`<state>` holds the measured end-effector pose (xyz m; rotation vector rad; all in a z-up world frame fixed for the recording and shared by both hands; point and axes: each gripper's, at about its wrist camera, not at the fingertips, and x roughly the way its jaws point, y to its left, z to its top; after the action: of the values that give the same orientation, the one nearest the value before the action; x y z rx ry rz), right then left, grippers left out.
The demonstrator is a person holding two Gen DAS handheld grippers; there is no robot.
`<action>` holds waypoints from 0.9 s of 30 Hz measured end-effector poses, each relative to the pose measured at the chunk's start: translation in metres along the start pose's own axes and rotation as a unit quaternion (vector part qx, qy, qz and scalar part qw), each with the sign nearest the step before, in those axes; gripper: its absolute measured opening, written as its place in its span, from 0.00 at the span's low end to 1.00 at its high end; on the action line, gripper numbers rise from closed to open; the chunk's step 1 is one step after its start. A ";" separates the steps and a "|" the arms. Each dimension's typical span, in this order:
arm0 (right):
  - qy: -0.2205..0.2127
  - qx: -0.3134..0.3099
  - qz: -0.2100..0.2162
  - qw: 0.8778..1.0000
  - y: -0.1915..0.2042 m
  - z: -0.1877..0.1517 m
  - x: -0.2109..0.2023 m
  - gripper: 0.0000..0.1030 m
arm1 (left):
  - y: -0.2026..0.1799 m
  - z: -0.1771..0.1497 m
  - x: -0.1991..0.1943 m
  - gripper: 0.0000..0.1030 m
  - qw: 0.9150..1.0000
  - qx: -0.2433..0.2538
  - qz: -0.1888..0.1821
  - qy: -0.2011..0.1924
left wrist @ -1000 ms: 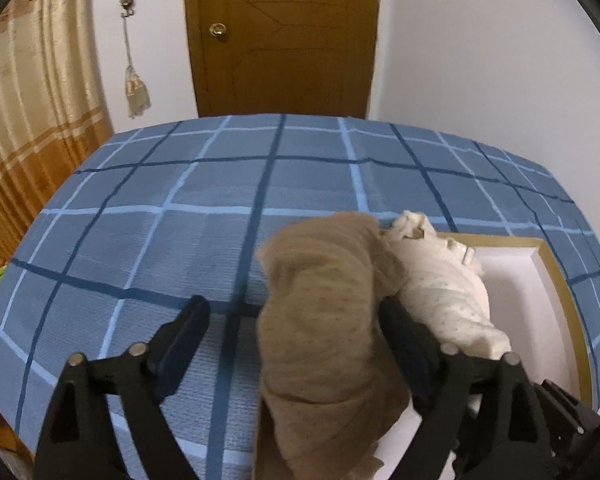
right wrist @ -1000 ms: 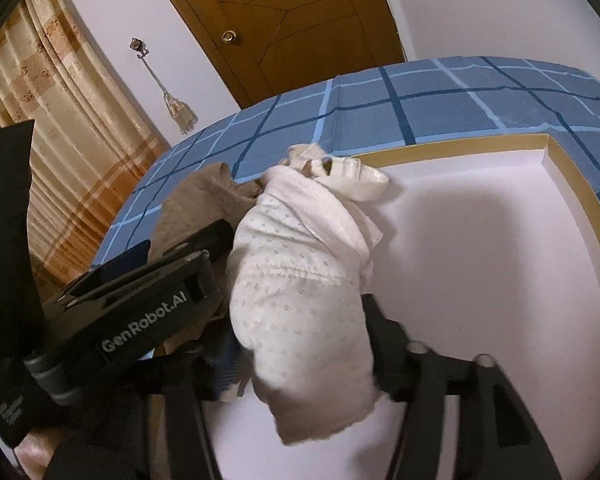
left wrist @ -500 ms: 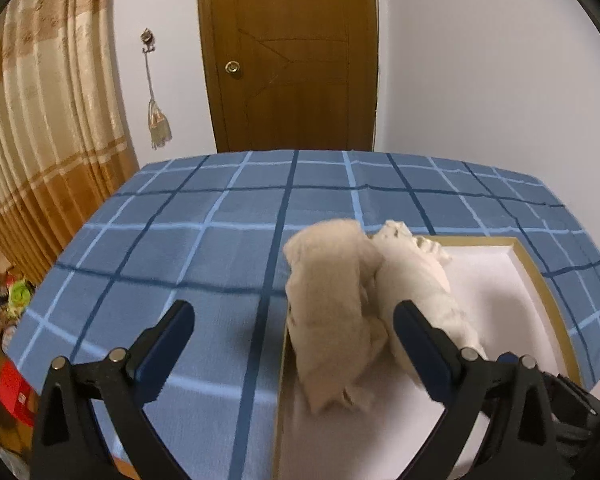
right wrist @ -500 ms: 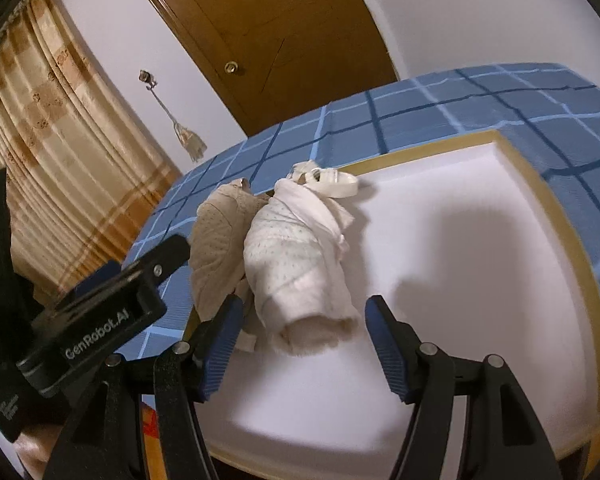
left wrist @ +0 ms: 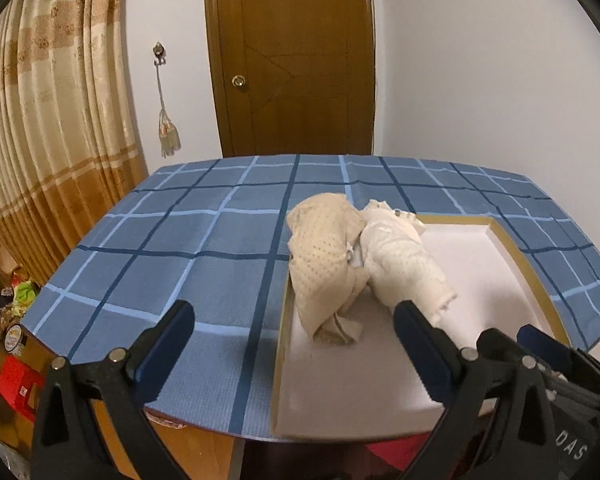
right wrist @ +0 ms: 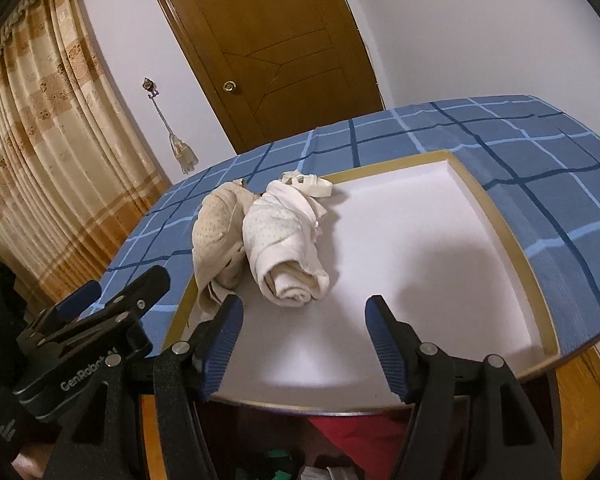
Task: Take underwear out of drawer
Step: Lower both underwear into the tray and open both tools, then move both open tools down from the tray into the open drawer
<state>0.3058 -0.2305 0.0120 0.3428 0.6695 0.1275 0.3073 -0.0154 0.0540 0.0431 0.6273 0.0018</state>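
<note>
Tan underwear (left wrist: 326,258) is lying on the left edge of the white drawer (left wrist: 496,236), touching the cream underwear (right wrist: 284,240) inside it. Your left gripper (left wrist: 296,336) is spreading wide, holding nothing. Your right gripper (right wrist: 302,334) is staying half open, empty too.

A room in a home, most likely a bedroom, is shown. Straight ahead of the left gripper (left wrist: 294,332) a panelled wooden door (left wrist: 292,60) with a round brass knob (left wrist: 238,81) is set in a plain white wall (left wrist: 480,80). To the gripper's left, long patterned beige and gold curtains (left wrist: 52,120) are hung, and a tassel tie-back (left wrist: 168,136) is suspended from a wall hook. Below the gripper a wooden desk is covered by a blue checked cloth (left wrist: 180,248), with household clutter (left wrist: 16,320) gathered on the floor at its left.
</note>
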 end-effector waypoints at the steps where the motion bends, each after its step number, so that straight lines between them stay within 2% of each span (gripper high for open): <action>1: -0.002 0.001 0.000 1.000 -0.001 -0.002 -0.003 0.64 | -0.001 -0.003 -0.003 0.98 1.000 0.003 0.001 -0.002; 6: -0.002 0.008 0.002 1.000 -0.007 -0.012 -0.013 0.64 | -0.005 -0.015 -0.013 0.98 1.000 0.011 0.003 -0.003; 14: -0.003 0.015 0.004 1.000 -0.015 -0.028 -0.028 0.64 | -0.004 -0.036 -0.027 0.98 1.000 -0.012 -0.008 0.006; 27: -0.009 0.016 0.010 1.000 -0.024 -0.050 -0.050 0.64 | -0.016 -0.063 -0.045 0.99 1.000 0.004 -0.011 0.005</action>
<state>0.2357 -0.2505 -0.0036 0.3814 0.6505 0.1319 0.2338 -0.0294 0.0292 0.0439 0.6377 -0.0218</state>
